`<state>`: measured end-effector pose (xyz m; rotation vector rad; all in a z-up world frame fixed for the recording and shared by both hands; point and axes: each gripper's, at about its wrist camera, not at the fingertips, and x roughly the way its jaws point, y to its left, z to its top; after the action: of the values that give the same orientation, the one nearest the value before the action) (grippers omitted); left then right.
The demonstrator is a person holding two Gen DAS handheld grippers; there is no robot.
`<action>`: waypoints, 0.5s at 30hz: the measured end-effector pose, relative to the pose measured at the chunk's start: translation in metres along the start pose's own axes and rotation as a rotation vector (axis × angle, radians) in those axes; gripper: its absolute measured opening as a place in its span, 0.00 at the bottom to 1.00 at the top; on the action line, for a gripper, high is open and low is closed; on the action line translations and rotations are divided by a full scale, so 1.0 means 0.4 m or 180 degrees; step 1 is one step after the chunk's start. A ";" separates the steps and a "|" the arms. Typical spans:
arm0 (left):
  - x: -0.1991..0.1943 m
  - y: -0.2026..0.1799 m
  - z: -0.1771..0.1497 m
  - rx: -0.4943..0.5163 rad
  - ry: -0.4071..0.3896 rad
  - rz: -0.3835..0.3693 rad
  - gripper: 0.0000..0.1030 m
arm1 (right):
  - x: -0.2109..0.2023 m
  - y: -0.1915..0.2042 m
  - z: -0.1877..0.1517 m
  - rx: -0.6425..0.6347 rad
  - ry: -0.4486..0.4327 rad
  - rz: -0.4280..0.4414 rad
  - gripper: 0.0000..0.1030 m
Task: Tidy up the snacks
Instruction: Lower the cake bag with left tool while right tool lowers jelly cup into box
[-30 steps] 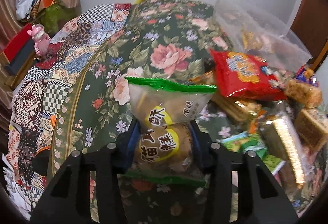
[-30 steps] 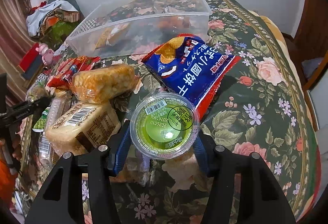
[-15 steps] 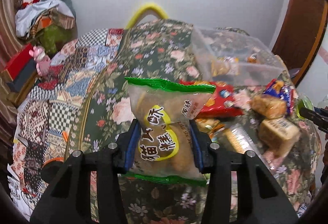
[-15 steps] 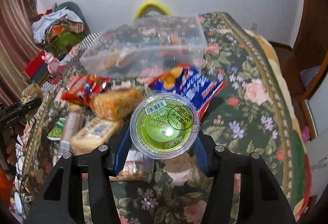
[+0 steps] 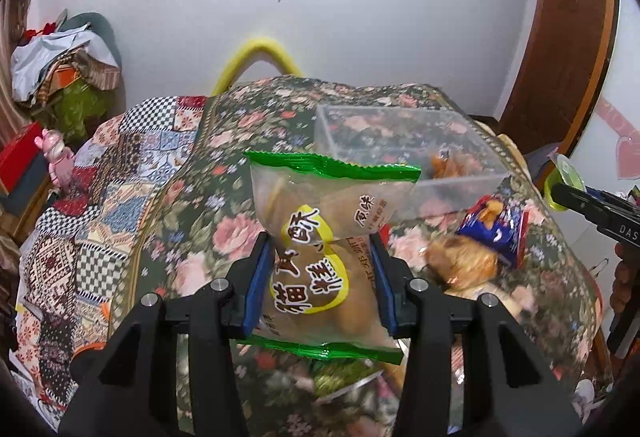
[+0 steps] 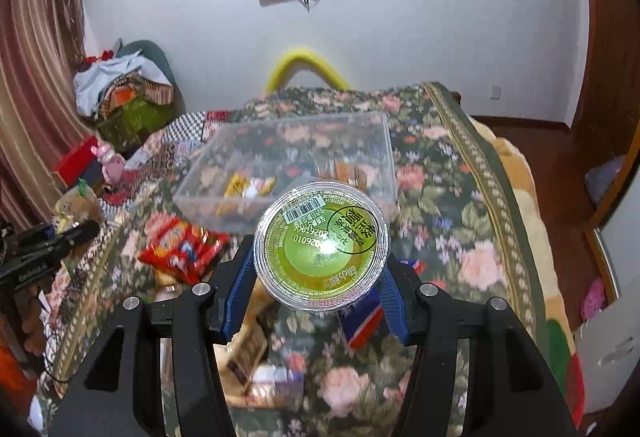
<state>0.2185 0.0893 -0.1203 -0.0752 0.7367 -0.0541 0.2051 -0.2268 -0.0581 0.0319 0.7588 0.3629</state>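
clear rectangular plastic bin [image 6: 288,161] sits on the floral-print cloth [image 6: 440,205] at the far side of the snack pile. inside it: a few small wrapped snacks, yellow and orange [image 6: 248,187], lying on the bin floor; most of the floor is bare. exact count of items unclear through the blurred wall.

left gripper [image 5: 322,277]: blue ribbed pads clamped on the sides of a clear crinkly pastry packet with green serrated seals and a yellow label [image 5: 320,257]. packet held upright above the cloth, nearer the camera than the bin; a round brown pastry shows through the film.

right gripper [image 6: 318,277]: blue pads pressed against a round clear plastic jelly cup with a green foil lid [image 6: 322,247], lid facing the camera, barcode sticker on it. cup held in the air, in front of the bin's near wall.

on the cloth below: a glossy red snack bag [image 6: 182,253] and a blue chip bag [image 5: 496,233], both flat and blurred.
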 end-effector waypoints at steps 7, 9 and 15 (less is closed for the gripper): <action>0.040 -0.037 0.058 0.0017 -0.0042 -0.0099 0.45 | 0.031 0.006 0.056 -0.0043 -0.0115 0.0039 0.51; 0.058 -0.049 0.076 0.0042 -0.0042 -0.0118 0.44 | 0.041 0.006 0.067 -0.0051 -0.0122 0.0046 0.51; 0.114 -0.076 0.114 0.0114 -0.0030 -0.0158 0.45 | 0.089 0.005 0.094 -0.0068 -0.0112 0.0069 0.51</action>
<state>0.2822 0.0578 -0.1144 -0.0596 0.7241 -0.1143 0.2536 -0.2093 -0.0543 0.0264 0.7201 0.3901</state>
